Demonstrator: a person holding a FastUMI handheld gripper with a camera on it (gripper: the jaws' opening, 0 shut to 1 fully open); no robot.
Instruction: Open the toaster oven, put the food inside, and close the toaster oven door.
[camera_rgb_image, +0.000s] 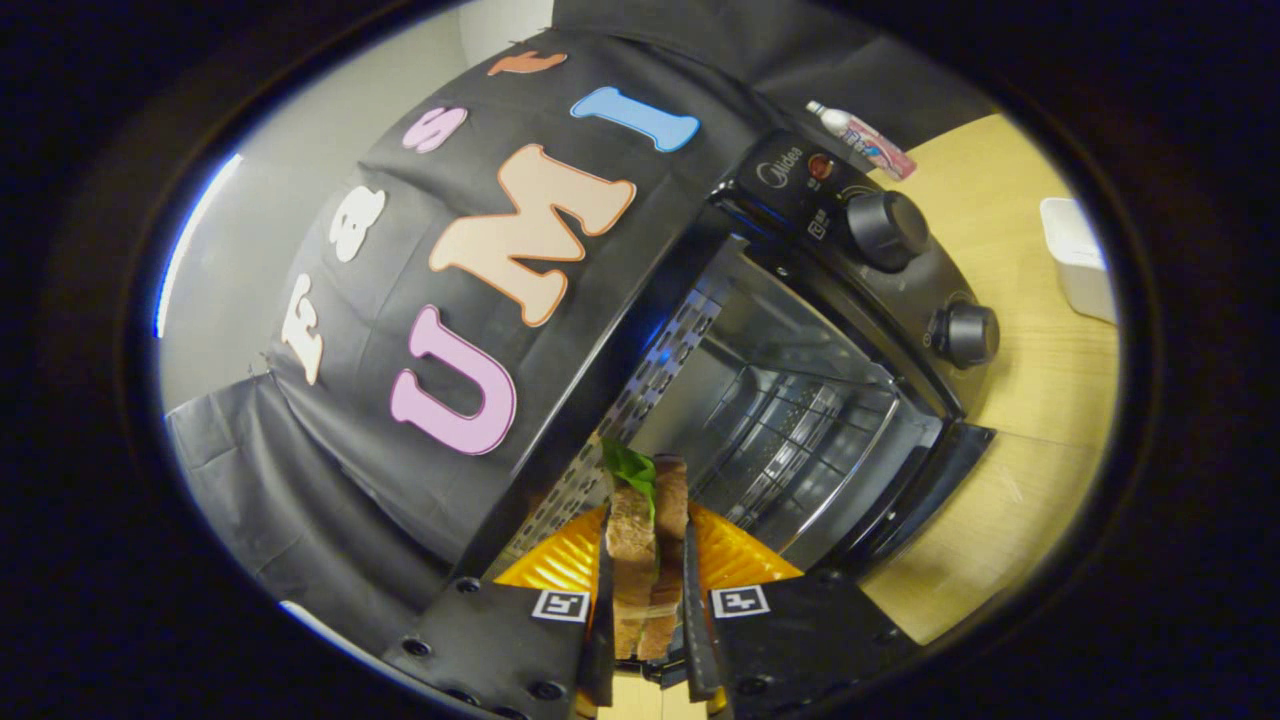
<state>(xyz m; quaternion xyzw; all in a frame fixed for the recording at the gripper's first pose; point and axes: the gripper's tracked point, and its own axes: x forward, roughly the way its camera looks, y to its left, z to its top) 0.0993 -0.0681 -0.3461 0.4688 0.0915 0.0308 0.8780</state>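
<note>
gripper (648, 590) clamps sandwich (645, 540) | toaster oven (790, 430) open, wire rack (800, 440) bare

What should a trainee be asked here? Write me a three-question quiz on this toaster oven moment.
1. True or false: the toaster oven door is shut.
2. What does the gripper hold? A) a bottle B) a sandwich C) a knob
3. Fill in: the small bottle lies on the ____ beyond the oven.

Key:
1. False; the door is open and the wire rack inside shows.
2. B; both fingers press on the sandwich, just ahead of the oven's opening.
3. Table.
</note>
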